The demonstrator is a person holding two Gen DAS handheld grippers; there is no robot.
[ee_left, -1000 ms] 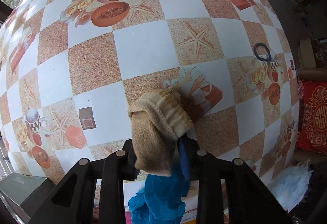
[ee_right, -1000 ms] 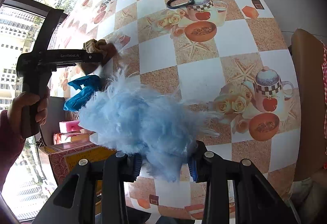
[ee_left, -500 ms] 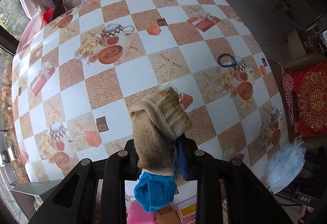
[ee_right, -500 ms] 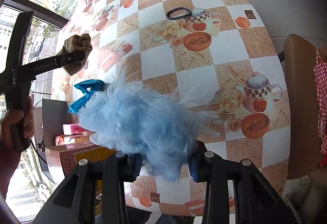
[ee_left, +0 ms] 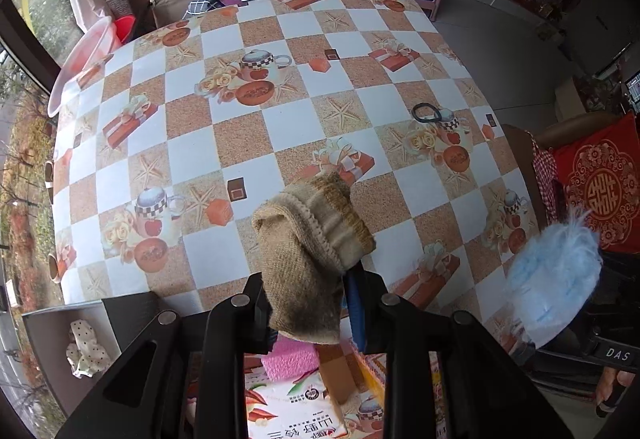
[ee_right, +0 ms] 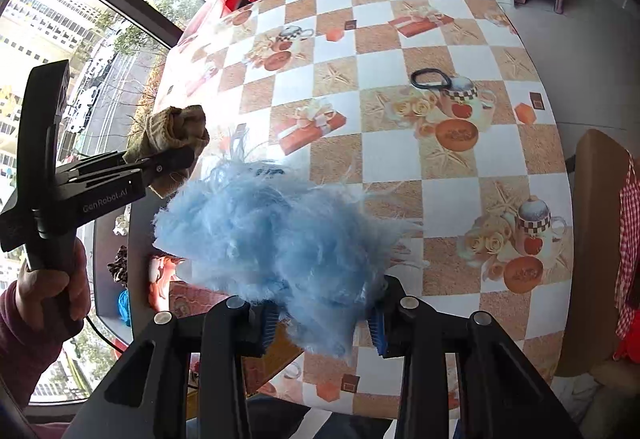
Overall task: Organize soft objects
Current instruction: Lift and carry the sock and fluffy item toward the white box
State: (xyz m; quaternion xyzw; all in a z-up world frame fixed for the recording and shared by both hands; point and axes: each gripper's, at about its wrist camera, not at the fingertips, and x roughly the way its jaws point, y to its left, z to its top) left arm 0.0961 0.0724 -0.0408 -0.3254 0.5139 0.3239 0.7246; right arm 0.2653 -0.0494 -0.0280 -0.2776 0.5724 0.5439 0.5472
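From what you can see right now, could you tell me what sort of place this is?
Most likely a home dining area in a high-rise flat: a table under a teapot-and-roses oilcloth, a red embroidered cushion on a chair beside it, and big windows looking down on apartment blocks and a street.

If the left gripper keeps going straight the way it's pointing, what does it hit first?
Probably the checkered tablecloth: the left gripper, shut on the tan sock, points down at bare cloth. Depth is unclear.

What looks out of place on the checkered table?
A black elastic hair loop lies alone on the checkered tablecloth, partly over a printed teapot. It is the only loose item on the table; nothing is spilled or damaged.
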